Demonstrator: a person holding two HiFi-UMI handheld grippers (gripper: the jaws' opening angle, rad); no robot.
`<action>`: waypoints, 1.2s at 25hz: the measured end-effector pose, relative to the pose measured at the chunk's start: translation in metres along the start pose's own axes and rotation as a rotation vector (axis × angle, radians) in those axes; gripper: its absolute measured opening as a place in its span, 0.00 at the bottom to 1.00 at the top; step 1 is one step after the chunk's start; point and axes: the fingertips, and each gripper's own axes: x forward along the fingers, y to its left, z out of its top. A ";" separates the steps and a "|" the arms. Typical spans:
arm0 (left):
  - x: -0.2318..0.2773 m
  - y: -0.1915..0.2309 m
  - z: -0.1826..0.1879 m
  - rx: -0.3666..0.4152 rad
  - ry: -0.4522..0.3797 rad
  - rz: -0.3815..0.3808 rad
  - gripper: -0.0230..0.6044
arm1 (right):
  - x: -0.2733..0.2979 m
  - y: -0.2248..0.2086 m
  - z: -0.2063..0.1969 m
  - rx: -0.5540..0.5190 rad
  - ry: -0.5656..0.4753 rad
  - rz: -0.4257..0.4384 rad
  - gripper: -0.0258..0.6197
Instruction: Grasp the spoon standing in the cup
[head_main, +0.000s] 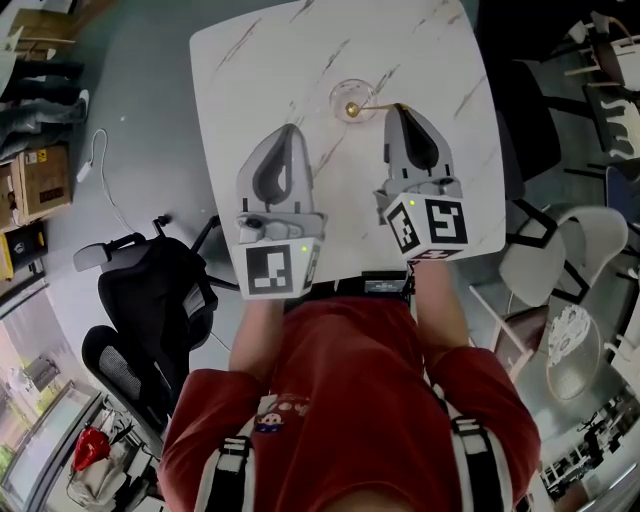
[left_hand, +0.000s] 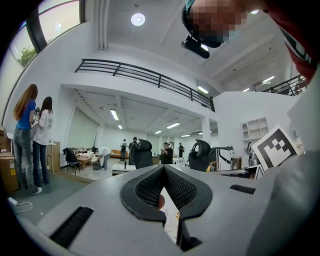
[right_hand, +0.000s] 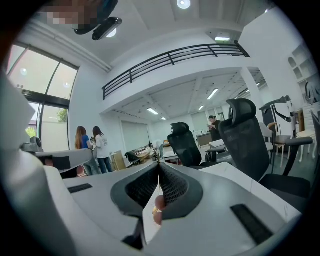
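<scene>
A clear glass cup (head_main: 350, 90) stands on the white marble table (head_main: 250, 60) in the head view. A thin golden spoon (head_main: 376, 105) leans out of it to the right. Its bowl end lies inside the cup and its handle end meets the tip of my right gripper (head_main: 399, 108), which is shut on it. In the right gripper view the right gripper (right_hand: 159, 166) shows its jaws pressed together. My left gripper (head_main: 289, 130) hovers below and left of the cup, apart from it. In the left gripper view the left gripper (left_hand: 164, 167) has its tips meeting with nothing between them.
A black office chair (head_main: 150, 290) stands left of the table. White chairs (head_main: 570, 250) stand to its right. The person's red shirt (head_main: 350, 400) fills the near side. The gripper views look out on a large hall with people and more chairs.
</scene>
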 end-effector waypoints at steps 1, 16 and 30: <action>-0.004 0.000 0.003 0.000 -0.005 -0.002 0.04 | -0.004 0.003 0.004 -0.004 -0.006 -0.001 0.06; -0.065 -0.003 0.053 0.042 -0.116 -0.073 0.04 | -0.071 0.048 0.058 -0.096 -0.110 -0.033 0.06; -0.111 -0.027 0.074 0.075 -0.181 -0.161 0.04 | -0.144 0.082 0.089 -0.134 -0.220 -0.071 0.06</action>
